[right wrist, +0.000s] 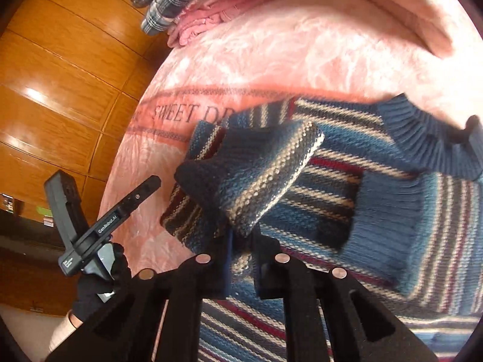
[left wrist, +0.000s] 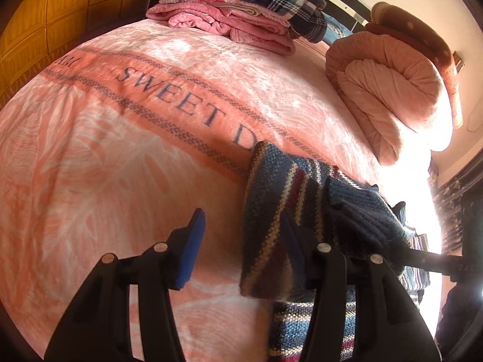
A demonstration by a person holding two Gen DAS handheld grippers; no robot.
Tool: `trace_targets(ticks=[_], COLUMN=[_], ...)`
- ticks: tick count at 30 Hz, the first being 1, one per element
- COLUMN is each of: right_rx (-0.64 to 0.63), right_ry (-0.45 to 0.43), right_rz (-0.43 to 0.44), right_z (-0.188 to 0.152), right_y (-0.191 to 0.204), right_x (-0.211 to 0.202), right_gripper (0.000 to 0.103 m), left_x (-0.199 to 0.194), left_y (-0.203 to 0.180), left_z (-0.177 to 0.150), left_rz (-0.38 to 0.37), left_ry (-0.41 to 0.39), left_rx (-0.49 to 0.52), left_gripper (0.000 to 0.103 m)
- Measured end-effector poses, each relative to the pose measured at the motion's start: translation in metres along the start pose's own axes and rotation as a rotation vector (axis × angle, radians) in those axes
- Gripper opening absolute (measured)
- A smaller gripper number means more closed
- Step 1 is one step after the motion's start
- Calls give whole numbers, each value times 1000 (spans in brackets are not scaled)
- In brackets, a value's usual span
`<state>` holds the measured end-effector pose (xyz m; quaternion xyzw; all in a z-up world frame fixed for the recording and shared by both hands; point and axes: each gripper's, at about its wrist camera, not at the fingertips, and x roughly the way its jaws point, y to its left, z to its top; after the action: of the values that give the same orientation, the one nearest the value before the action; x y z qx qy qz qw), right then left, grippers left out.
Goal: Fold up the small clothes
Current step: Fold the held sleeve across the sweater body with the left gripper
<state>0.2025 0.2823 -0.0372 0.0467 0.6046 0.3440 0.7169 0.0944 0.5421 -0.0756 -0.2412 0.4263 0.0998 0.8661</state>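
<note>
A blue, cream and red striped knit sweater (right wrist: 377, 163) lies on the pink bed blanket (left wrist: 105, 150). My right gripper (right wrist: 243, 250) is shut on a sleeve (right wrist: 259, 175) of it, which it holds folded up over the sweater's body. In the left wrist view the lifted sleeve (left wrist: 271, 211) hangs in front of my left gripper's right finger and hides part of it. My left gripper (left wrist: 241, 226) is open, with the blue pad of its left finger (left wrist: 191, 250) over bare blanket. A gloved hand (right wrist: 96, 286) holds it at the sweater's left edge.
Folded plaid and pink blankets (left wrist: 241, 9) are stacked at the far end of the bed. A rolled pink quilt (left wrist: 389, 90) lies at the far right. Wooden wardrobe doors (right wrist: 54, 90) stand along the bed's left side. Bright window light washes out the right.
</note>
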Motion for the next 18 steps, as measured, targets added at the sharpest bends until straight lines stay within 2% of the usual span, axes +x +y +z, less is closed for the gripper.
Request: trace_targets(ticks=[6, 9, 11, 14, 15, 16, 18], right_rx=[-41, -29, 12, 74, 81, 80, 76], right_ry=[-52, -40, -18, 16, 14, 3, -35], right_rz=[-151, -253, -284, -313, -344, -357, -344], right_z=[-2, -8, -14, -22, -25, -27, -30], right_y=[-49, -84, -111, -141, -145, -147, -144], right_x=[-58, -64, -59, -43, -42, -44, -52], right_gripper=[10, 10, 12, 26, 35, 38, 38], left_x=[8, 18, 28, 39, 41, 41, 39], left_y=[-45, -64, -73, -80, -81, -81, -80], left_z=[-10, -19, -25, -34, -37, -38, -37], left_rz=[-36, -41, -26, -17, -15, -11, -5], left_ry=[28, 59, 89, 127, 133, 134, 123], left_rx=[103, 156, 192, 223, 229, 235, 237], left_gripper=[51, 52, 52, 52, 52, 52, 52])
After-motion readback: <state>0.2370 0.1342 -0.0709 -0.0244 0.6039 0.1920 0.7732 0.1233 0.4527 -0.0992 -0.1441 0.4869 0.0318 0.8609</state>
